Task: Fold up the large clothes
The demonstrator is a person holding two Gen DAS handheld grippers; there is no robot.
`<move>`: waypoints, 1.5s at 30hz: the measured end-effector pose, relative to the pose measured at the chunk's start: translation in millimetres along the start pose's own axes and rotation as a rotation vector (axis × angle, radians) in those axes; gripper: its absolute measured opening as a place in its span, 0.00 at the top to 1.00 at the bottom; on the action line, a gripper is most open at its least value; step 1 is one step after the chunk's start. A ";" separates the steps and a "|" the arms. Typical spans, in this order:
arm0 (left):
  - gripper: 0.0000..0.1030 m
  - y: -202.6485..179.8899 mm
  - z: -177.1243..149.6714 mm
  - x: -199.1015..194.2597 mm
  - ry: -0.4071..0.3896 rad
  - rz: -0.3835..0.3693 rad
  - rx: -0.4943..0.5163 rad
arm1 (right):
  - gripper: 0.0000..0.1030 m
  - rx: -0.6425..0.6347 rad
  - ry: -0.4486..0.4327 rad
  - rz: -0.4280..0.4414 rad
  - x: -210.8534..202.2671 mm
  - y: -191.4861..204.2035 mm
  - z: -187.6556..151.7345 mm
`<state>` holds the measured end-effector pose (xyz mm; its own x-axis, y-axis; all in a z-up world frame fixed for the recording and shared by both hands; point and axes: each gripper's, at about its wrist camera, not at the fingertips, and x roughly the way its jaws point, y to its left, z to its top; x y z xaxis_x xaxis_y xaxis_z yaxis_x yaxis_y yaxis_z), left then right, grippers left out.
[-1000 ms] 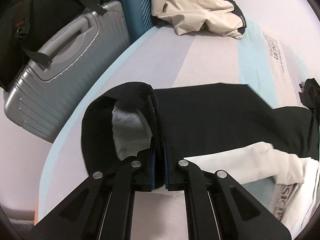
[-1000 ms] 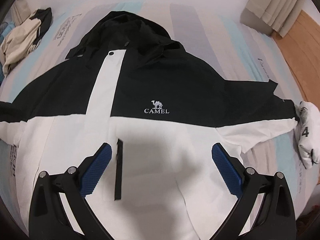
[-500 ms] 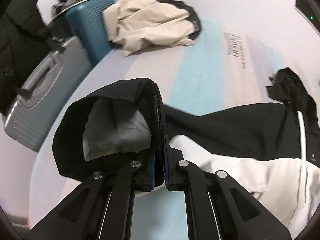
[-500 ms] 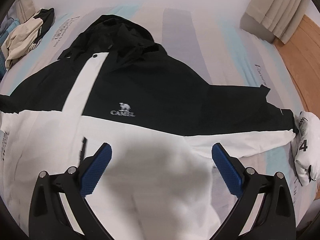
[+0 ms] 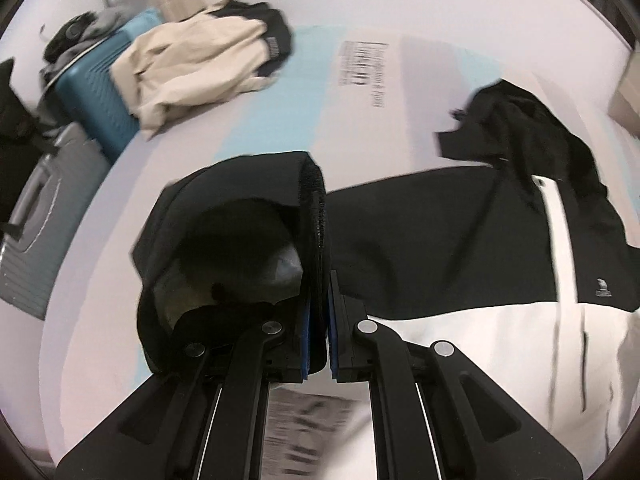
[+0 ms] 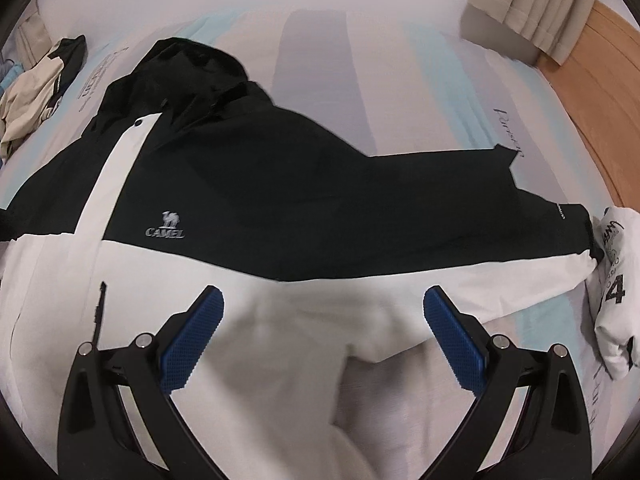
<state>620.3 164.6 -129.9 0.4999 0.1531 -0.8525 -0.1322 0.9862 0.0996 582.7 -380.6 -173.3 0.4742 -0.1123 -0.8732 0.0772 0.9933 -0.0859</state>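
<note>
A black and white CAMEL jacket (image 6: pixel 248 184) lies spread face up on the bed, hood at the far side, one sleeve (image 6: pixel 520 240) stretched out to the right. My left gripper (image 5: pixel 319 304) is shut on the black cuff of the other sleeve (image 5: pixel 240 240) and holds it lifted, with the opening gaping to the left. The jacket body (image 5: pixel 460 248) shows to its right. My right gripper (image 6: pixel 324 320) is open and empty, above the white lower part of the jacket near the right armpit.
A beige and black garment (image 5: pixel 200 64) lies crumpled at the bed's far left corner. A teal suitcase (image 5: pixel 96 108) and a grey suitcase (image 5: pixel 28 224) stand beside the bed. A folded white printed shirt (image 6: pixel 616 280) lies by the right cuff. Curtains (image 6: pixel 532 4) and wooden floor (image 6: pixel 608 92) are far right.
My left gripper has lifted the cuff and carried it rightward toward the jacket body. My right gripper has shifted right along the jacket, still open.
</note>
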 end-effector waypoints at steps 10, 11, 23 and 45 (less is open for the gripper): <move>0.95 -135.8 7.9 -17.6 -0.035 -0.073 0.083 | 0.07 0.022 -0.015 -0.018 0.2 -74.3 10.5; 0.95 -155.7 7.5 -19.0 -0.033 -0.068 0.104 | 0.07 0.027 -0.012 -0.020 1.3 -80.2 10.6; 0.95 -298.7 -15.1 2.5 0.012 -0.032 0.210 | 0.07 0.053 0.006 -0.051 13.9 -137.1 -4.0; 0.95 -482.0 -36.0 0.2 0.042 -0.145 0.343 | 0.07 0.093 -0.019 -0.074 21.0 -254.2 -12.0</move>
<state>653.2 -313.0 -196.6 0.4560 0.0141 -0.8899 0.2354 0.9623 0.1359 562.5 -635.1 -175.6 0.4803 -0.1865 -0.8571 0.1928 0.9757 -0.1043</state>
